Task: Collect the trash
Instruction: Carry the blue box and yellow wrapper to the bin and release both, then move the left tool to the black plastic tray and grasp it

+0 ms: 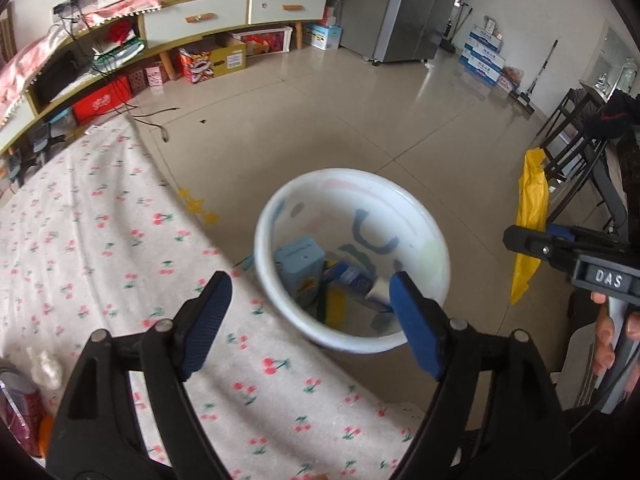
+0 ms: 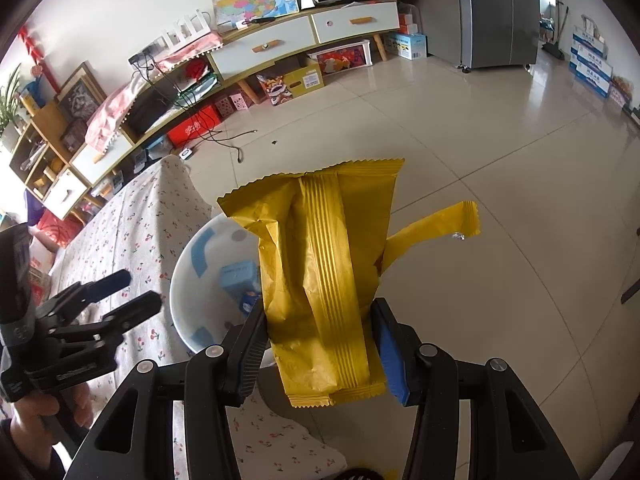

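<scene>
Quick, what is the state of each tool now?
Left tool: open, holding nothing, above the white bin.
Right tool: closed on the yellow wrapper.

Bright daylight, fisheye warp, slight blur.

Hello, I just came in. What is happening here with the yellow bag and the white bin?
A person is collecting trash with two hand-held grippers. The right gripper is shut on a yellow wrapper, holding it beside the white bin. The bin already holds some cartons. The left gripper is open and empty, above the cherry-print tablecloth and the bin.
</scene>
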A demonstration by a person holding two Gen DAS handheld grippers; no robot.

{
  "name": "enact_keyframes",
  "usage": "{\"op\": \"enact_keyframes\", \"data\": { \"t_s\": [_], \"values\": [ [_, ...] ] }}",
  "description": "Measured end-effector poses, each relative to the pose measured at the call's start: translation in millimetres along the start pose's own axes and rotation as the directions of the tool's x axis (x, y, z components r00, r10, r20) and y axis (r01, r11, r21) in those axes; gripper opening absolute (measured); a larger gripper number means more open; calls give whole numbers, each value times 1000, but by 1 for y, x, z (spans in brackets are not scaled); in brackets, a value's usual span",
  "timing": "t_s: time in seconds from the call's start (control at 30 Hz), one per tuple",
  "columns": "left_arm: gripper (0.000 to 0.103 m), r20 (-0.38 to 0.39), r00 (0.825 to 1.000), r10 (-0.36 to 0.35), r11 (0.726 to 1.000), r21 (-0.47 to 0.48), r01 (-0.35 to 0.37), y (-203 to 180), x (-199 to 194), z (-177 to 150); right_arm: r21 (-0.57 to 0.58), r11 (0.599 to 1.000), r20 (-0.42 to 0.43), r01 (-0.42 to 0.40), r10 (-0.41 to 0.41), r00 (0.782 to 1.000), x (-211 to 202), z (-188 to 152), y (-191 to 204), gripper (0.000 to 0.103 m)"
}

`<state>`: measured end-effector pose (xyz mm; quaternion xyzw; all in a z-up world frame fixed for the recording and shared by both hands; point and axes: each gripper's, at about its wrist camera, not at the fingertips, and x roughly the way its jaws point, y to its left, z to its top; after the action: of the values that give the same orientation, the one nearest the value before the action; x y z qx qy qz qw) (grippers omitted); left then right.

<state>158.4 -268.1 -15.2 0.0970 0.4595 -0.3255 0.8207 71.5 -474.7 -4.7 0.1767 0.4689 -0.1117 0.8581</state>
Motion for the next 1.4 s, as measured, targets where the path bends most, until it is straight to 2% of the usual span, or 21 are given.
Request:
{"op": "enact_keyframes", "data": {
  "t_s": [0.2,0.43,0.7,0.9,0.93,1.07,1.3,1.4],
  "values": [
    [85,28,998,50,999,-21,-49,22,-24,-10,-8,1000,-5,-2,2,1000,9,5,12,52],
    [98,30,988,153,985,-80,-150,58,-55,-33,3,1000,-9,-14,15,1000,24,16,33,53],
    [99,37,971,236,966,-118,-230,100,-94,-59,7,1000,-14,-9,9,1000,49,27,60,54],
    [99,27,963,266,954,-153,-259,132,-120,-78,13,1000,-2,11,-11,1000,60,31,74,54],
    [99,26,962,273,951,-158,-265,136,-125,-83,12,1000,-2,13,-13,1000,62,32,75,56],
    [99,20,957,288,944,-177,-280,152,-138,-96,14,1000,-5,20,-20,1000,62,30,80,74],
    [99,10,954,299,932,-218,-289,176,-159,-126,-31,998,14,46,-45,999,49,27,94,78],
    [99,-2,947,321,919,-241,-312,188,-166,-142,-63,997,20,55,-54,998,42,23,104,79]
  ]
}}
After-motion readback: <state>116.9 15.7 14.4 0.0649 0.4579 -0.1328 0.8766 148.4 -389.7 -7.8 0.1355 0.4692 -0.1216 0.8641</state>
